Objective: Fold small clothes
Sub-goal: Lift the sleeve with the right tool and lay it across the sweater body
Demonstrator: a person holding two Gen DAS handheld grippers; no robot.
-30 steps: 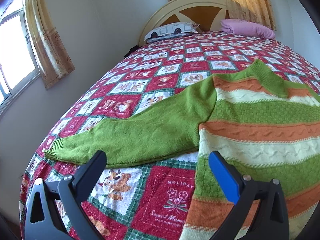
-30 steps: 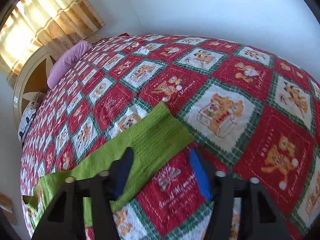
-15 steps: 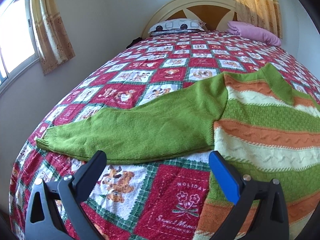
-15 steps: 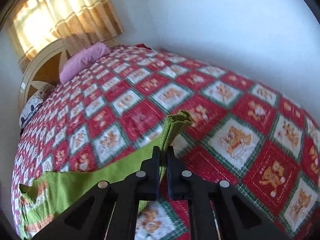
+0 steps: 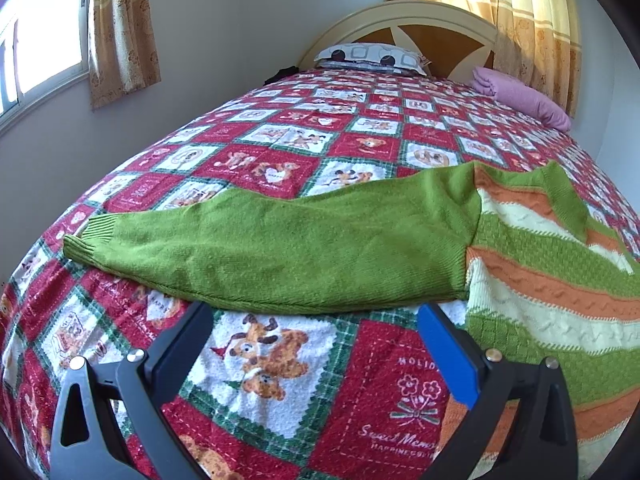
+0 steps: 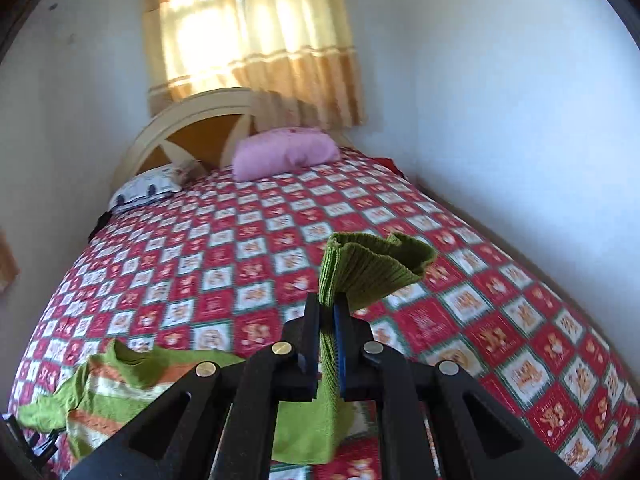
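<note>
The right hand-held gripper point(image 6: 327, 344) is pinched tight on the ribbed green cuff point(image 6: 372, 268) of the striped green, orange and cream knitted sweater point(image 5: 552, 280), lifting it above the bed point(image 6: 280, 240). The left hand-held gripper point(image 5: 316, 344) has its fingers wide apart, holding nothing. The other long green sleeve point(image 5: 280, 252) lies flat just ahead of it, running sideways, so the left one is nearer.

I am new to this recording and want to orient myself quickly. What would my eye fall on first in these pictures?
First, the green knitted sweater with orange and cream stripes, spread on the red checked bear-print bedspread, one sleeve stretched out flat. Next, the right tool, shut on the other sleeve's ribbed green cuff and holding it above the bed. The left tool is open.
</note>
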